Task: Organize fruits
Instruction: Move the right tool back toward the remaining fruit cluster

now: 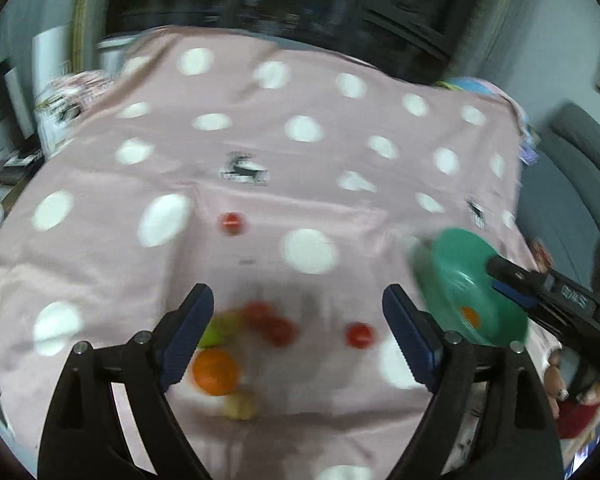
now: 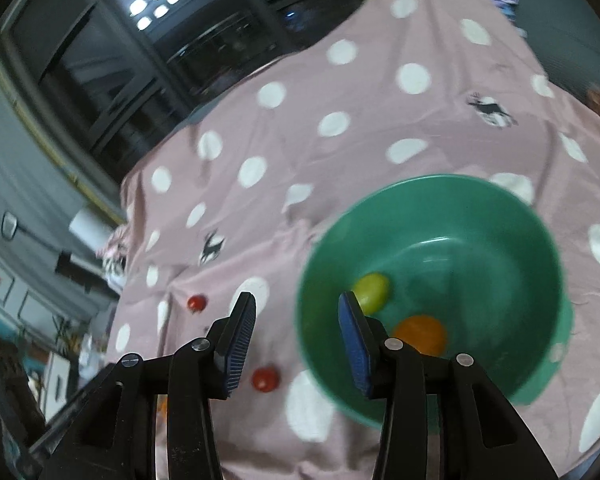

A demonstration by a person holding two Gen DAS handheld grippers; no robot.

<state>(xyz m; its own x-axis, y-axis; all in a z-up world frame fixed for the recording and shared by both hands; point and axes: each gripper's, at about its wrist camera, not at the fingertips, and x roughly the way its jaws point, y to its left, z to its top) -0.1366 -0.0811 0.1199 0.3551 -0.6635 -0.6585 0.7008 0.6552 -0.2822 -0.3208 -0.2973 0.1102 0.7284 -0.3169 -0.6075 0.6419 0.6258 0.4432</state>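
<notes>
A green bowl (image 2: 500, 216) stands on the pink dotted cloth and holds a yellow-green fruit (image 2: 374, 291) and an orange fruit (image 2: 420, 334). My right gripper (image 2: 296, 322) is open and empty over the bowl's near left rim. The bowl also shows in the left wrist view (image 1: 452, 264), with the right gripper's fingers at its rim. My left gripper (image 1: 298, 300) is open and empty above a loose cluster: a green fruit (image 1: 220, 330), red fruits (image 1: 274, 324), an orange (image 1: 215, 372) and a pale yellow fruit (image 1: 240, 405). Small red fruits lie apart (image 1: 359, 335) (image 1: 232, 223).
The pink cloth (image 1: 300, 184) with white dots covers the whole table. Dark windows stand beyond the far edge. A grey sofa (image 1: 580, 168) is at the right. Shelves and clutter stand at the left (image 1: 16, 120).
</notes>
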